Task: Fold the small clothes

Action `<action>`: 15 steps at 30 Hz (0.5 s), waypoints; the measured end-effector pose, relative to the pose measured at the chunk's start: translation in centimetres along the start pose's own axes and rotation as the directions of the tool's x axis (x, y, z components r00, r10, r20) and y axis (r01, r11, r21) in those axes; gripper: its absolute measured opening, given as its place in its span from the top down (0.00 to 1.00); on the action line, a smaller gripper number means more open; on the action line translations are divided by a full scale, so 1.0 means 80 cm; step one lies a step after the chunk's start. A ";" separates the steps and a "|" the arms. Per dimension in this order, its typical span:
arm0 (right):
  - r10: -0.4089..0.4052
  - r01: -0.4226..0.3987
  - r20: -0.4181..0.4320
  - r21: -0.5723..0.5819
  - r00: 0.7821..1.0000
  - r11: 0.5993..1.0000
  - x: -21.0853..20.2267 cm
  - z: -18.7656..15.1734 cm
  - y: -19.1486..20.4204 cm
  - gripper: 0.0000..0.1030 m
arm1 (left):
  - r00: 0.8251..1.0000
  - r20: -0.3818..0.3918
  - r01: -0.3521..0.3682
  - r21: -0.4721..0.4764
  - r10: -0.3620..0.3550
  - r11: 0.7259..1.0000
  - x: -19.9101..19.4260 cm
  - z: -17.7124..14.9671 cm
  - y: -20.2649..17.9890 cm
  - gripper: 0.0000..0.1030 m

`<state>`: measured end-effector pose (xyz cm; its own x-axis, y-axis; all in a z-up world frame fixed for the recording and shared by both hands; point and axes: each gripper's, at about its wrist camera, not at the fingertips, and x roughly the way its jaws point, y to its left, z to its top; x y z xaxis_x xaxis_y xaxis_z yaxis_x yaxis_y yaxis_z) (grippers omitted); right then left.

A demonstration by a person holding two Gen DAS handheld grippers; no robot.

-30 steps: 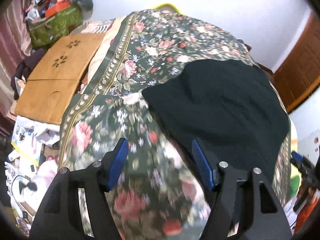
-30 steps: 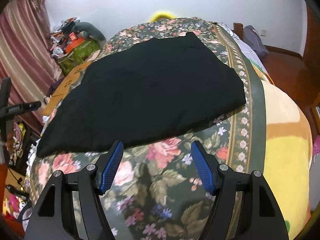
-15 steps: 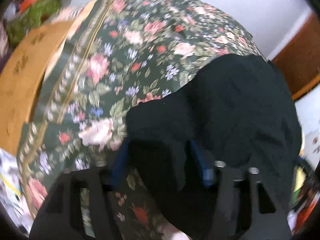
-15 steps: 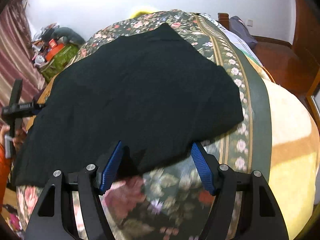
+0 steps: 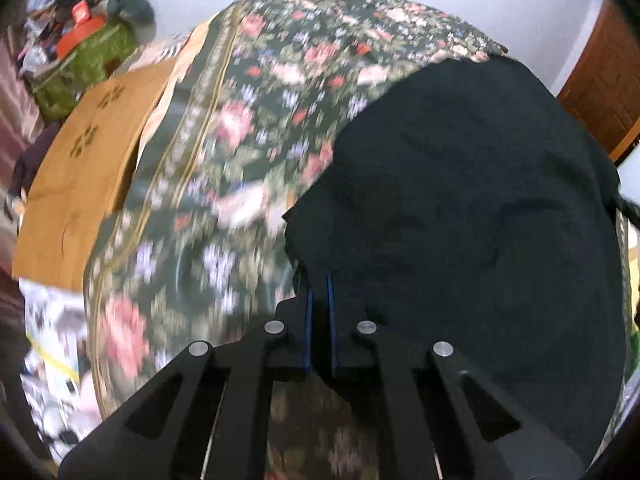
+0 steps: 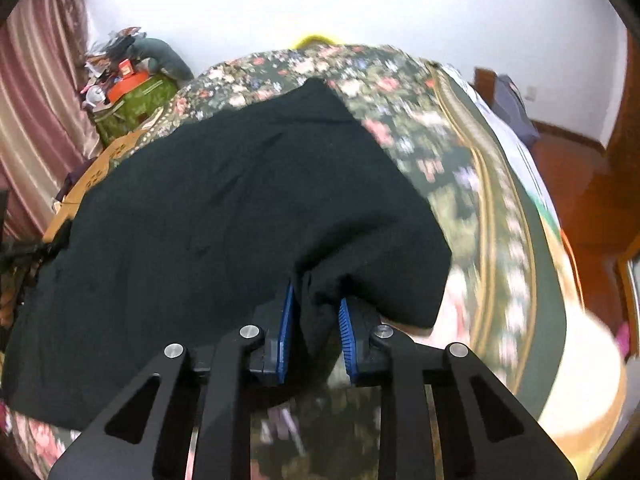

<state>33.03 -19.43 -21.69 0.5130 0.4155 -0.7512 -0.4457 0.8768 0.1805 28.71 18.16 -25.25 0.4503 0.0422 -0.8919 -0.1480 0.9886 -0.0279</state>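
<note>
both claws are now biting cloth where a second ago they were hanging wide open over the bed: the left gripper is pinched nearly flat on the near left corner of the black garment, and the right gripper is clenching a thicker bunch of the same garment's near edge between its blue pads, the fabric puckering up into the jaws. half a second back the jaws were only straddling the hem, so the grab is just being completed, and i am reading that as the start of the first fold, with the near edge ready to be lifted and carried toward the far side. the rest of the garment is lying spread fairly flat across the floral bedspread, reaching toward its far end. around the bed, a brown cardboard sheet is resting along the left side, a green bag piled with clutter is sitting by the pink curtain, and a reddish wooden floor is showing on the right below the white wall
</note>
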 end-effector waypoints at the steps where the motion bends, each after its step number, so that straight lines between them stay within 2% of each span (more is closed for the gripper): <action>1: -0.001 0.001 0.002 -0.005 1.000 1.000 0.001 0.006 0.003 0.81 | 1.000 -0.019 0.000 -0.010 0.000 1.000 -0.004 -0.011 0.000 0.94; 4: -0.010 0.010 -0.009 -0.002 1.000 1.000 -0.005 0.013 0.007 0.71 | 0.999 -0.046 0.008 -0.019 -0.009 1.000 -0.019 -0.039 -0.008 0.94; 5: 0.001 -0.001 -0.016 0.007 1.000 1.000 -0.009 0.010 0.007 0.55 | 0.998 -0.052 0.017 -0.027 -0.018 1.000 -0.023 -0.046 -0.009 0.94; 6: 0.015 -0.014 -0.014 0.021 1.000 1.000 -0.017 0.006 0.007 0.43 | 0.998 -0.057 0.029 -0.036 -0.031 0.999 -0.028 -0.054 -0.012 0.95; 8: 0.051 -0.051 -0.006 0.045 0.999 0.998 -0.037 -0.012 0.008 0.39 | 0.998 -0.051 0.038 -0.042 -0.040 0.998 -0.041 -0.070 -0.022 0.94; 15: 0.110 -0.111 -0.084 0.000 0.990 0.994 -0.097 -0.081 0.031 0.36 | 0.998 -0.016 0.064 -0.053 -0.065 0.997 -0.086 -0.106 -0.065 0.95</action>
<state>23.23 -22.04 -19.54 0.3968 0.4877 -0.7776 -0.4998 0.8254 0.2626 18.94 11.47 -22.78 0.4451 -0.0239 -0.8952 -0.1659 0.9801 -0.1087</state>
